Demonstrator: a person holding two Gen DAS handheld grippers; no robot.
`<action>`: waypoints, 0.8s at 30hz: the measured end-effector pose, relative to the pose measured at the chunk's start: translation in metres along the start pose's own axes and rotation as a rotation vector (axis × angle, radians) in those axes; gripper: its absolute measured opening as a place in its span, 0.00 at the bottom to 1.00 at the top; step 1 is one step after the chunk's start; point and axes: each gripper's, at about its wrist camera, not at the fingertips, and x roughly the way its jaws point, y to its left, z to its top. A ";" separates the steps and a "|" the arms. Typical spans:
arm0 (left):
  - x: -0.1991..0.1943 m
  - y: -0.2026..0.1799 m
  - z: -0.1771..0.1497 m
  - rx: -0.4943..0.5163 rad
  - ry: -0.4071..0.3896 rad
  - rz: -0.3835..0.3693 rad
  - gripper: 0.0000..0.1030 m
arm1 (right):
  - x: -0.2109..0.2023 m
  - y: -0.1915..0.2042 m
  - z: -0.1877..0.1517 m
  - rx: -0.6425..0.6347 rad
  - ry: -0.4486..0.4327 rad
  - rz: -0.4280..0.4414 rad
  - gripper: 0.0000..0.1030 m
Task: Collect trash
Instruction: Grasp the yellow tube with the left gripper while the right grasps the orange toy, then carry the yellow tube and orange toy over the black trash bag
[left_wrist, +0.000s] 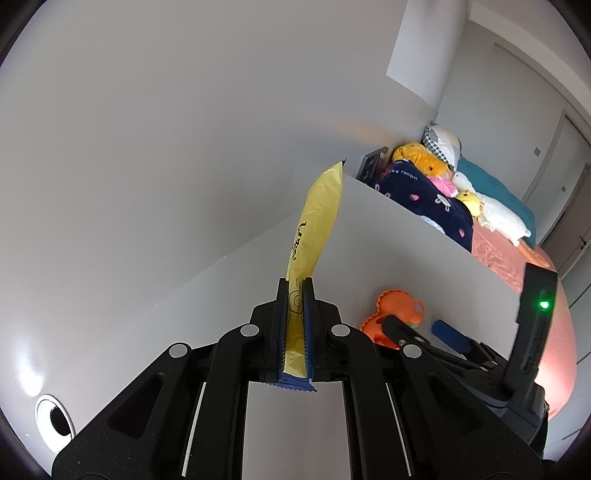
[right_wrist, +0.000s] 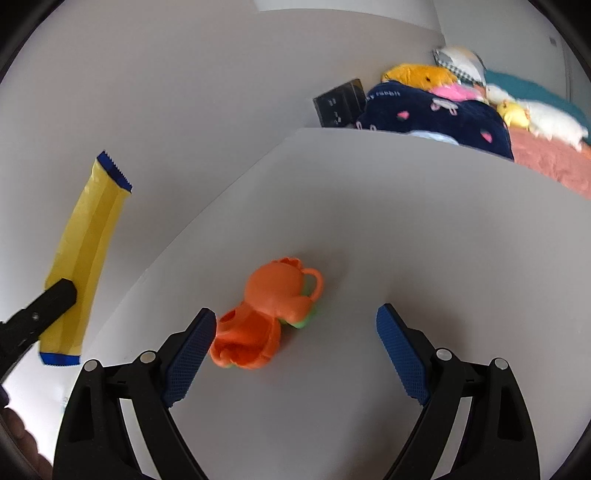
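Left wrist view
Left gripper (left_wrist: 295, 291): lower centre of frame; jaws clamped tight on the wrapper.
Yellow wrapper (left_wrist: 317, 218): long flat sachet with blue serrated ends, pinched near its lower end between the blue pads; the free length stands up past the fingertips toward frame centre, slightly curved.
White table (left_wrist: 406, 251): plain top running from lower centre to right, its far edge crossing the right half.
Orange toy (left_wrist: 397, 310): lies on the table, right of the left gripper, partly hidden behind the other gripper's black frame.
Right gripper (left_wrist: 424, 332): lower right; one blue pad and black linkage visible, with a green light on an upright black block at far right.
Bed (left_wrist: 509, 258): right edge, beyond the table; pink cover, navy blanket, several plush toys.
Round fitting (left_wrist: 55, 421): white ring with dark centre, lower left.

Right wrist view
Right gripper (right_wrist: 295, 325): bottom of frame; jaws spread wide, nothing gripped.
Orange toy (right_wrist: 269, 317): on the table, between the two blue pads, just beside the left one; green shows under its edge.
Yellow wrapper (right_wrist: 85, 258): left side, tilted, off the table.
Left gripper (right_wrist: 37, 317): black tip at far left, gripping the wrapper near its lower end.
Bed (right_wrist: 546, 162): upper right, behind the table (right_wrist: 406, 221).
Black box (right_wrist: 340, 101): upper centre-right, beside the navy blanket.
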 end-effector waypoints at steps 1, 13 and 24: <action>-0.001 0.000 0.000 0.002 0.000 -0.002 0.06 | 0.001 0.002 0.000 -0.007 0.000 -0.008 0.86; -0.003 0.000 0.002 -0.004 0.000 -0.011 0.06 | 0.006 0.022 0.000 -0.092 0.037 0.002 0.35; 0.004 -0.023 -0.003 0.037 0.018 -0.043 0.06 | -0.020 -0.012 -0.005 -0.047 0.049 0.036 0.35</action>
